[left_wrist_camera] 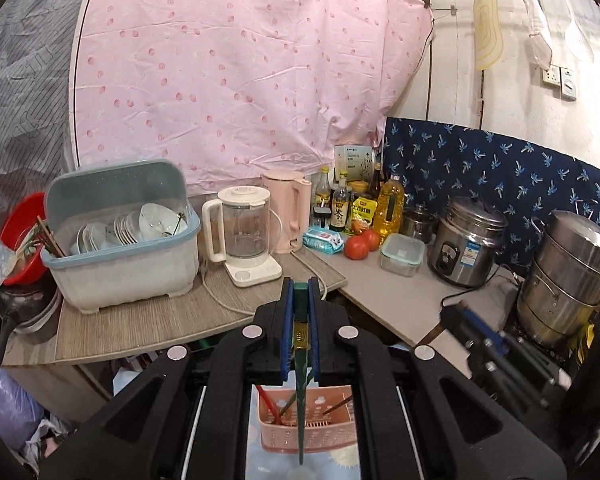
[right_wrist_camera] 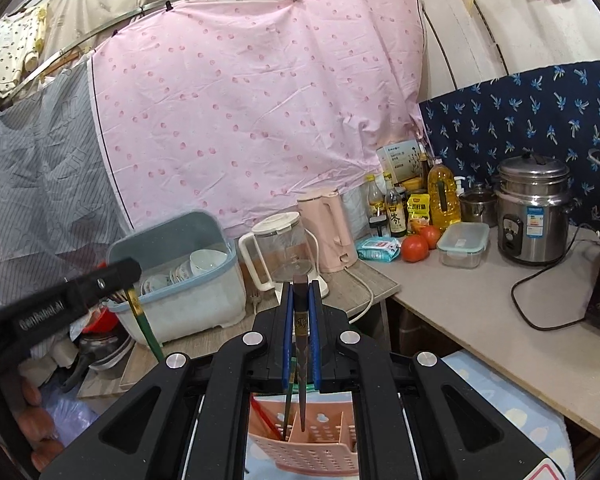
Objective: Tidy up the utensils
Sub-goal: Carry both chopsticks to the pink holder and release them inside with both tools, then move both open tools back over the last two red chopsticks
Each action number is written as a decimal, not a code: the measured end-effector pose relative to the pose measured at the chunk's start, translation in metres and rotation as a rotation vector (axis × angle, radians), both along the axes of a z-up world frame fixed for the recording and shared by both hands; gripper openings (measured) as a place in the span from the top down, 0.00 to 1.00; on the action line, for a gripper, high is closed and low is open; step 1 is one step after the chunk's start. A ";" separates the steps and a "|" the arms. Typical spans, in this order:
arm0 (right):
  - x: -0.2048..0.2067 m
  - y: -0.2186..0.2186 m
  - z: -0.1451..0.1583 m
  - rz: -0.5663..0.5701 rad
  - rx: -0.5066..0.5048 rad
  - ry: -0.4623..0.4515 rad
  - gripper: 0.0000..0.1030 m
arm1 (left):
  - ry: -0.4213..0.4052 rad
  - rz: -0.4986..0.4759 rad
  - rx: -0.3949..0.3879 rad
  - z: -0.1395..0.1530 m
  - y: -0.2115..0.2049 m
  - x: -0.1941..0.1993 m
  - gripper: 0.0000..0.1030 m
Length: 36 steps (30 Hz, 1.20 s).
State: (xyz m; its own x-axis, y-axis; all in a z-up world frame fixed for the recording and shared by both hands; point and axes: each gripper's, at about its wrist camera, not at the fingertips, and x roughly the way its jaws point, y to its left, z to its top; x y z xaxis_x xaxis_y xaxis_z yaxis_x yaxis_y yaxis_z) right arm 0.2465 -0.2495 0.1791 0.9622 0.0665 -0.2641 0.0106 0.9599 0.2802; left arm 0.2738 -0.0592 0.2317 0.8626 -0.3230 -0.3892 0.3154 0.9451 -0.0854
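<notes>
Two grippers, each clamped on one chopstick. Left gripper [left_wrist_camera: 301, 286]: blue pads pressed together on a green chopstick [left_wrist_camera: 300, 392], thick end poking out between the fingertips at 12 o'clock, shaft running back toward 6 o'clock, thin tip hanging over the pink utensil basket [left_wrist_camera: 278, 430] below. Gold band on the stick sits between the pads. Basket holds a red stick and some darker ones in its left compartment, another dark one at its right side.

Right gripper [right_wrist_camera: 301, 285]: jaws squeezed on a dark brown chopstick [right_wrist_camera: 301, 344], butt end up at 12 o'clock, tip pointing down toward 6 o'clock over the same pink basket [right_wrist_camera: 320, 452], above a divider near the middle. A green stick stands in the basket just left of that tip.

In the right wrist view the left gripper shows at 9 o'clock, green stick slanting down out of it toward 5 o'clock, well apart from the right gripper's fingers. In the left wrist view the right gripper sits at 4 o'clock, blurred.

Countertop [left_wrist_camera: 400, 300] at 1 o'clock, dish rack [left_wrist_camera: 120, 240] with bowls at 10 o'clock.
</notes>
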 end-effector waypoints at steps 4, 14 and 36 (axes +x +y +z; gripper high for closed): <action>0.015 0.001 -0.010 0.008 0.009 0.022 0.93 | -0.010 -0.006 -0.026 0.006 0.001 0.008 0.94; 0.033 0.004 -0.046 0.017 0.009 0.093 0.93 | -0.020 0.022 0.006 -0.005 -0.002 0.024 0.94; -0.007 0.012 -0.080 0.004 -0.011 0.171 0.63 | 0.143 0.072 0.123 -0.093 -0.001 0.023 0.49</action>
State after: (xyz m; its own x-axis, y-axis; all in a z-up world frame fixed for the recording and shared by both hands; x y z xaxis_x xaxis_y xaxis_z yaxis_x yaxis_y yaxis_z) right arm 0.2395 -0.2371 0.0994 0.9031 0.0666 -0.4243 0.0533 0.9629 0.2645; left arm 0.2970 -0.0599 0.1388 0.8149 -0.2050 -0.5422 0.2394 0.9709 -0.0073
